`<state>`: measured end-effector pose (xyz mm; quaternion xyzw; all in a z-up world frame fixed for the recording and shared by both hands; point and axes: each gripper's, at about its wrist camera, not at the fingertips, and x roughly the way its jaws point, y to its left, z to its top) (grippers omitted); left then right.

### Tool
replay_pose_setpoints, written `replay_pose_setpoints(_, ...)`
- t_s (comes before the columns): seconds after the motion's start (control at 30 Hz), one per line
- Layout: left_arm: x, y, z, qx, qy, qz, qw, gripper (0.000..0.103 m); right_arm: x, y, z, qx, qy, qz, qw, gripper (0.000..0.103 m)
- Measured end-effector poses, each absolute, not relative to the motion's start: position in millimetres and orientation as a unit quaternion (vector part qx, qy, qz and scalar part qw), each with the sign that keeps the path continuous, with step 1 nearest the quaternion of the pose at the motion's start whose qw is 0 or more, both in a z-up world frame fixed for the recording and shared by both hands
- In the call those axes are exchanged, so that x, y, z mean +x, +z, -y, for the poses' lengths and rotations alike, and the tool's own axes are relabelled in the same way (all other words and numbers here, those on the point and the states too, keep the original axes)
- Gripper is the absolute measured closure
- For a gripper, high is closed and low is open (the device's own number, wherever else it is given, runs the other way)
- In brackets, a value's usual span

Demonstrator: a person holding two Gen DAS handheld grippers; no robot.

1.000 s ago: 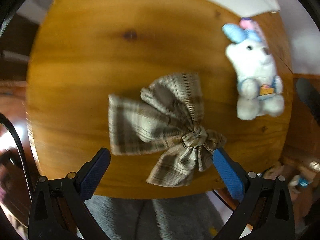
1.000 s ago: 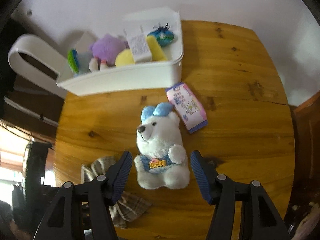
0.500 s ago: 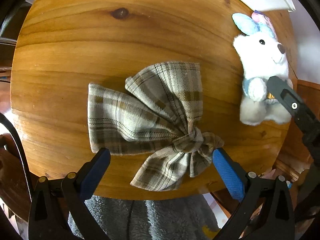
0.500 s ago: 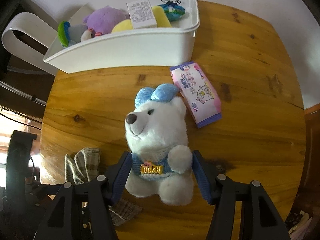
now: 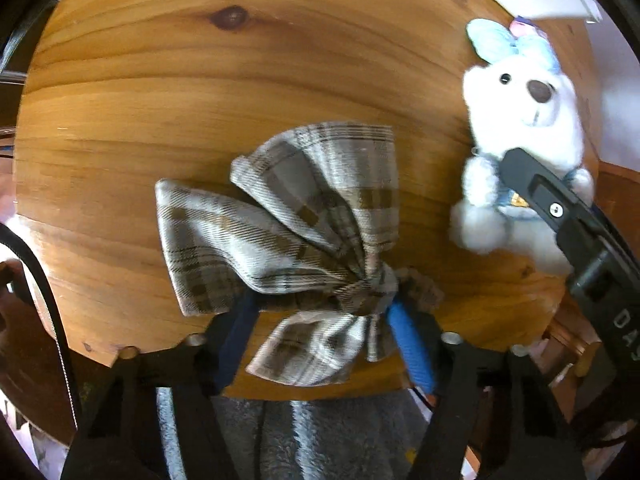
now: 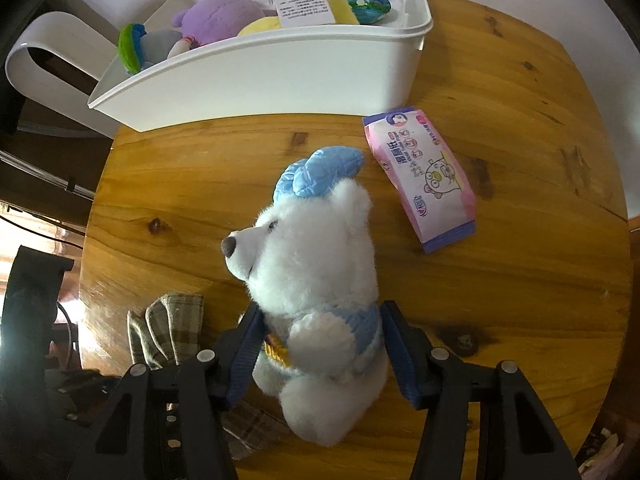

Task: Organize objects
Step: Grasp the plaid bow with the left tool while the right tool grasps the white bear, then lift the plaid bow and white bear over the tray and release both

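Observation:
A plaid cloth bow lies on the round wooden table; its edge also shows in the right wrist view. My left gripper is shut on the bow at its knot. A white plush bear with a blue bow is held at its body by my right gripper, head tilted up. The bear and the right gripper's finger also show at the right of the left wrist view.
A white bin with several toys and a box stands at the table's back edge. A pink wipes pack lies right of the bear. Grey fleece shows below the table's near edge.
Both grippers have moved forward and closed, the left on the plaid bow's knot, the right on the bear's body. The bear has tipped up off the table.

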<state>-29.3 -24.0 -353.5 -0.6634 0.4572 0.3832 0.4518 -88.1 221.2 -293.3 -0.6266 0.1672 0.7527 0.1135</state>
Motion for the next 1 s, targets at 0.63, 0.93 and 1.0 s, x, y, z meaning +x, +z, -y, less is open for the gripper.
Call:
replay_pose_setpoints(0.63,-45.4,-299.9,47.9,-0.599,0.393,-0.441,0.54,0.081,-82.2,-237.8,-209.1,-0.579,0.785,-0.206,0.081,0.054)
replay_pose_setpoints(0.93,-62.2,-200.4,12.0,-0.504,0.447,-0.401,0.62,0.081,-102.2,-168.5,-205.6,-0.529,0.821,-0.207,0.061,0.054)
replay_pose_setpoints(1.0,-78.5,-179.7,2.6,-0.488,0.453,-0.395,0.633,0.081,-106.3,-151.4,-207.0,-0.517,0.829,-0.206,0.058,0.054)
